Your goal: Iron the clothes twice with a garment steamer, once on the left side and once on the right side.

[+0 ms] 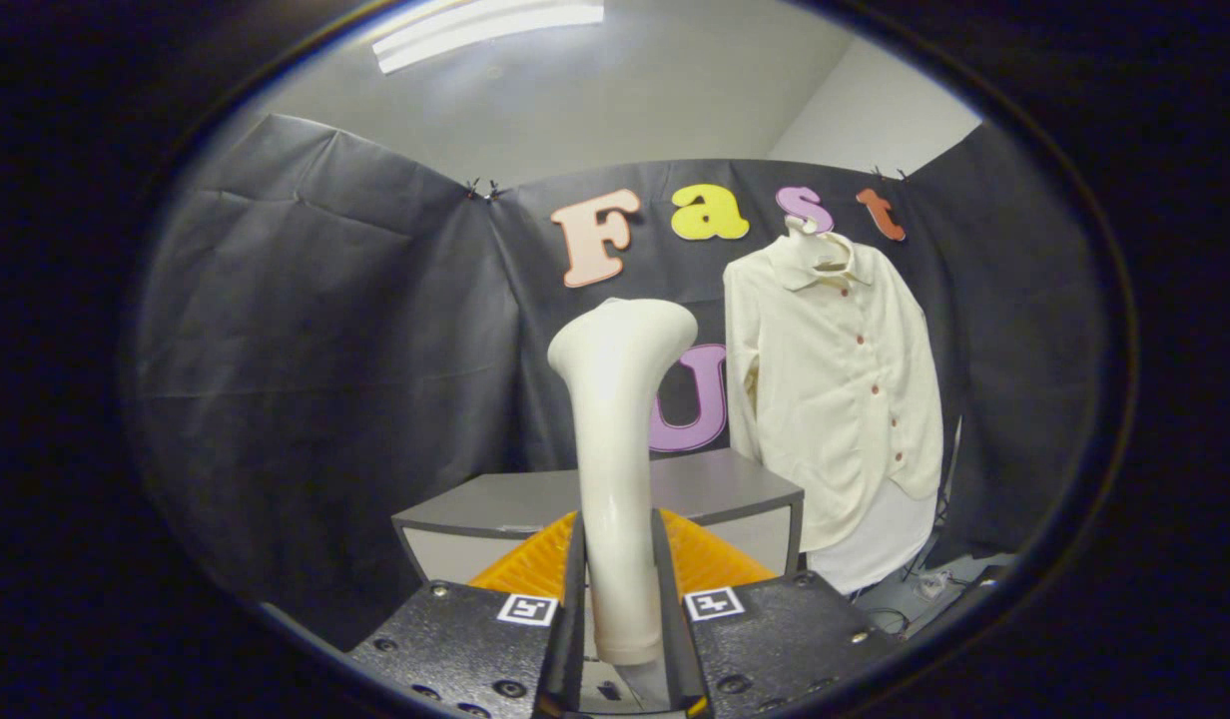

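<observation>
A cream-white garment steamer (617, 439) stands upright between my two fingers, its handle pressed from both sides and its wide head rising above them. My gripper (620, 569) is shut on that handle. Beyond the fingers and off to the right, a cream button-up shirt (835, 399) with small red buttons hangs on a hanger against the booth wall. The steamer head is well short of the shirt and to its left, not touching it.
A grey cabinet (720, 494) stands just ahead of the fingers, under and left of the shirt. Cables and floor clutter (934, 584) lie below the shirt's hem. Black cloth walls close in the left, back and right.
</observation>
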A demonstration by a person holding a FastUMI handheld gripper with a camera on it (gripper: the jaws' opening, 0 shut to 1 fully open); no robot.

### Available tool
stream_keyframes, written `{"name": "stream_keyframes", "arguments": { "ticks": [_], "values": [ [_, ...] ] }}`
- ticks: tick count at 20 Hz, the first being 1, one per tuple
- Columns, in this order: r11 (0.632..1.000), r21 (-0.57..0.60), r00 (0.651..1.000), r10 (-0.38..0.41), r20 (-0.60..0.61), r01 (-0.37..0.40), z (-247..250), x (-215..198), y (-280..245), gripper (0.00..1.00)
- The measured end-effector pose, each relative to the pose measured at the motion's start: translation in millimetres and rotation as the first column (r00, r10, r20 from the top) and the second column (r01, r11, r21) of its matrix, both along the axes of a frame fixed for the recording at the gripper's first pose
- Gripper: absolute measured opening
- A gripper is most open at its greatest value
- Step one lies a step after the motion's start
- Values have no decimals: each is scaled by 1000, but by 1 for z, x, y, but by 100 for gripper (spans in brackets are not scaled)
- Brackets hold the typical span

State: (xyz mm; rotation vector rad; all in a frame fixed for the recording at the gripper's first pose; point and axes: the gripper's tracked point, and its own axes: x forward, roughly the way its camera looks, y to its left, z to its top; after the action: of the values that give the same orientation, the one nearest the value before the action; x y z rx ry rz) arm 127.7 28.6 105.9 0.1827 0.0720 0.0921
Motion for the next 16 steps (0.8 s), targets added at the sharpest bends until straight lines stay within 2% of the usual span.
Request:
{"name": "stream_keyframes", "arguments": {
  "ticks": [7,12,16],
  "values": [
    [997,-74,1000,-24,4,24,1,-52,6,32],
    [984,-176,999,-21,27,26,9,-87,13,32],
    [985,-173,999,-13,45,21,13,-105,16,32]
  ]
}}
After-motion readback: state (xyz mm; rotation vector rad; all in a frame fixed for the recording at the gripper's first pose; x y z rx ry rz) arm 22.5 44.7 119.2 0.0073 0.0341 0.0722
